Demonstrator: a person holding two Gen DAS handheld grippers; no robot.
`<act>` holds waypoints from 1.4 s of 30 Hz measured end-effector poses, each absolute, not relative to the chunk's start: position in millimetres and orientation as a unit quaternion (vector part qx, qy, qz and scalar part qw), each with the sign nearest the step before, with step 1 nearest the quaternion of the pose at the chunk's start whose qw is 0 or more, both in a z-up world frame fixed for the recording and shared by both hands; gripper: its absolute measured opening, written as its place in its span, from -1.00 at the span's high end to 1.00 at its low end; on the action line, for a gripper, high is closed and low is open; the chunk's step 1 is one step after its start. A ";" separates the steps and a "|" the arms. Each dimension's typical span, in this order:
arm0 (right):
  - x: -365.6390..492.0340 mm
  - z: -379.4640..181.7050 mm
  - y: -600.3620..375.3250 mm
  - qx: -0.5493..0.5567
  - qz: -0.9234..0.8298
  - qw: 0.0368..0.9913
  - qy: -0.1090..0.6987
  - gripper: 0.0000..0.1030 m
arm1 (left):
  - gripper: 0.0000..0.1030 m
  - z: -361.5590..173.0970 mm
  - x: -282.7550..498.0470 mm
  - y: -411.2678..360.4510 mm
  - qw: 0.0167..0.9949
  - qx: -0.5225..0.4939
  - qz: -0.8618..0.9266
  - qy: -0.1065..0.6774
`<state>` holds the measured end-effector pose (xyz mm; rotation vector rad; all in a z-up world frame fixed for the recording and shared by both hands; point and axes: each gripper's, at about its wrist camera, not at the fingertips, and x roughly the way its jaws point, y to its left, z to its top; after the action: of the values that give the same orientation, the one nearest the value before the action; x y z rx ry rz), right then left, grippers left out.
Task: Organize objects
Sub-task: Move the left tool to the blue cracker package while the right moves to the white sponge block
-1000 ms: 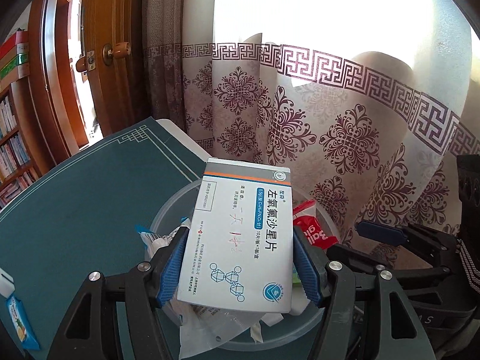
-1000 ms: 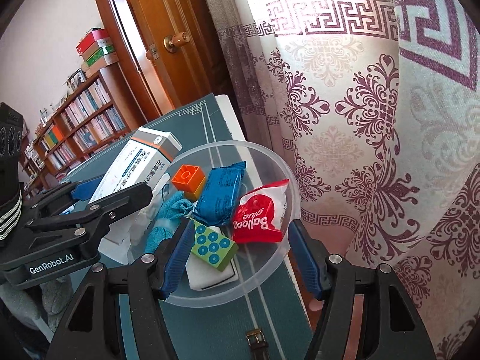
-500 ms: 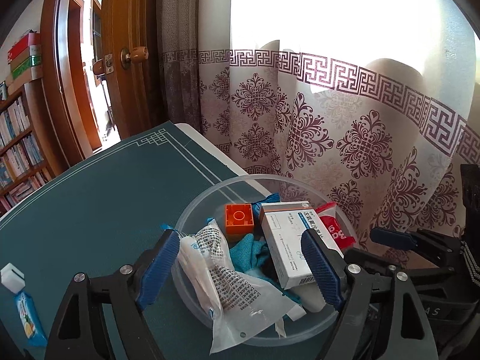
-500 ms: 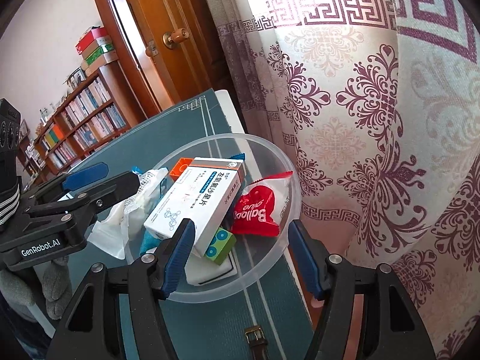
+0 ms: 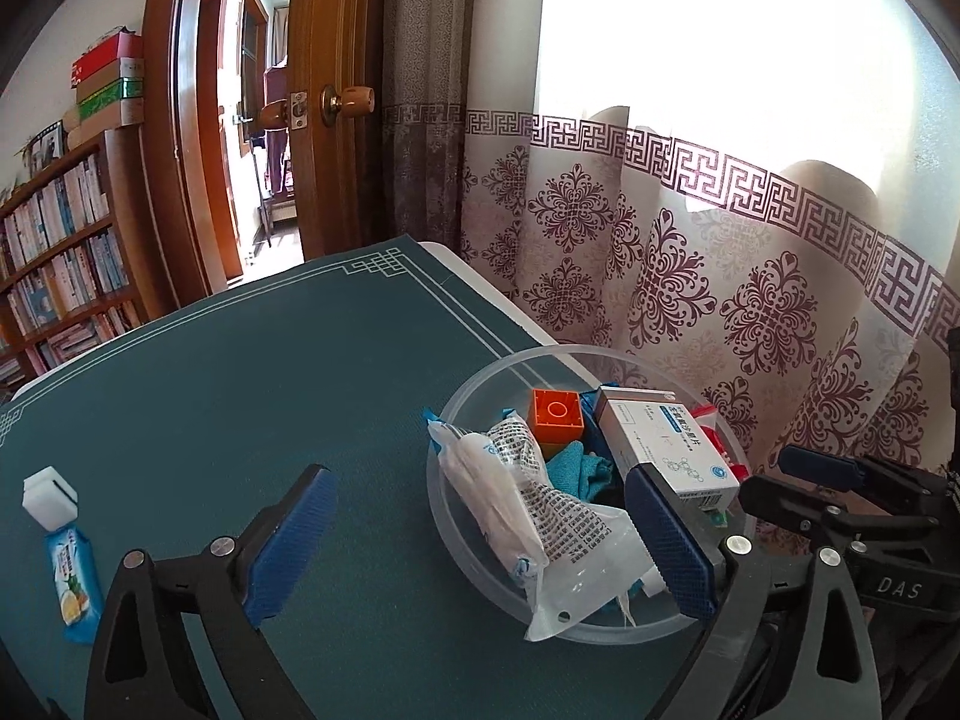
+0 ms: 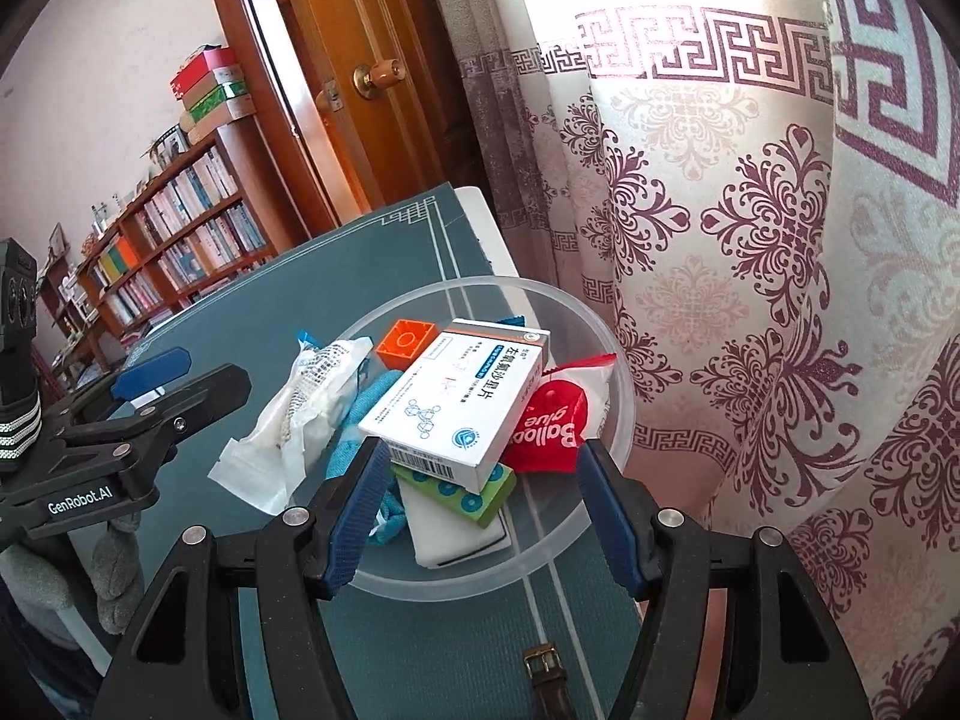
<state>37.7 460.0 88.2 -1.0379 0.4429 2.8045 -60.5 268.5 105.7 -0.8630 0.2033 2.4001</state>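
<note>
A clear plastic bowl (image 5: 480, 387) (image 6: 606, 354) stands on the green table mat near the curtain. In it lie a white medicine box (image 5: 666, 444) (image 6: 462, 396), an orange brick (image 5: 558, 414) (image 6: 405, 342), a white plastic packet (image 5: 522, 498) (image 6: 300, 408), a red balloon-glue pouch (image 6: 552, 426), a green dotted block (image 6: 474, 495) and a blue cloth (image 5: 579, 471). My left gripper (image 5: 480, 534) is open and empty, pulled back left of the bowl. My right gripper (image 6: 480, 516) is open and empty at the bowl's near rim.
A white block (image 5: 48, 495) and a blue snack packet (image 5: 75, 582) lie on the mat (image 5: 270, 372) at the left. A watch strap (image 6: 546, 678) lies near the right gripper. The patterned curtain (image 5: 720, 276) hangs just past the table edge. A door and bookshelf stand behind.
My left gripper opened and let the white medicine box drop into the bowl, then drew back and to the left. The right gripper stayed put.
</note>
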 end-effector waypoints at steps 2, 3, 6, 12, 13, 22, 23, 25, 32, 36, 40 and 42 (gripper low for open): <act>36.1 93.5 450.8 -0.340 0.929 0.053 0.137 -0.28 | -0.93 105.5 -62.2 256.9 0.278 -0.323 0.902 0.070; 35.3 95.9 445.8 -0.339 0.930 0.049 0.134 -0.28 | -0.93 105.2 -63.3 250.7 0.273 -0.324 0.904 0.067; 31.8 103.6 430.2 -0.334 0.934 0.038 0.122 -0.28 | -0.93 103.0 -67.0 230.5 0.253 -0.327 0.909 0.060; 21.8 114.4 389.8 -0.334 0.938 0.009 0.096 -0.28 | -0.93 96.0 -72.8 180.4 0.206 -0.331 0.920 0.047; 19.5 115.7 381.2 -0.335 0.938 0.003 0.091 -0.28 | -0.93 94.7 -74.6 171.5 0.195 -0.332 0.922 0.045; -0.4 117.2 311.2 -0.355 0.932 -0.054 0.058 -0.28 | -0.93 74.1 -90.0 84.2 0.097 -0.347 0.932 0.026; -2.9 116.0 303.9 -0.358 0.930 -0.058 0.055 -0.28 | -0.93 71.5 -91.6 75.2 0.086 -0.350 0.932 0.022; -7.7 113.8 288.2 -0.364 0.927 -0.069 0.052 -0.28 | -0.93 66.2 -96.2 57.7 0.067 -0.356 0.932 0.013; -20.6 99.0 235.1 -0.381 0.918 -0.103 0.037 -0.28 | -0.93 45.2 -122.9 14.7 0.012 -0.377 0.926 -0.013; -29.9 87.9 216.3 -0.395 0.911 -0.113 0.027 -0.28 | -0.93 32.7 -143.0 10.4 0.012 -0.399 0.916 -0.039; -42.7 75.0 208.2 -0.411 0.905 -0.111 0.021 -0.28 | -0.79 25.9 -154.1 18.2 0.012 -0.408 0.912 -0.039; -50.8 68.1 206.2 -0.418 0.901 -0.110 0.023 -0.28 | -0.50 20.9 -157.0 21.0 0.015 -0.417 0.908 -0.031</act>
<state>-50.8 206.2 68.1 -1.4145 0.0792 3.0487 -157.0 21.0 20.9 -1.2982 -0.0968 2.8262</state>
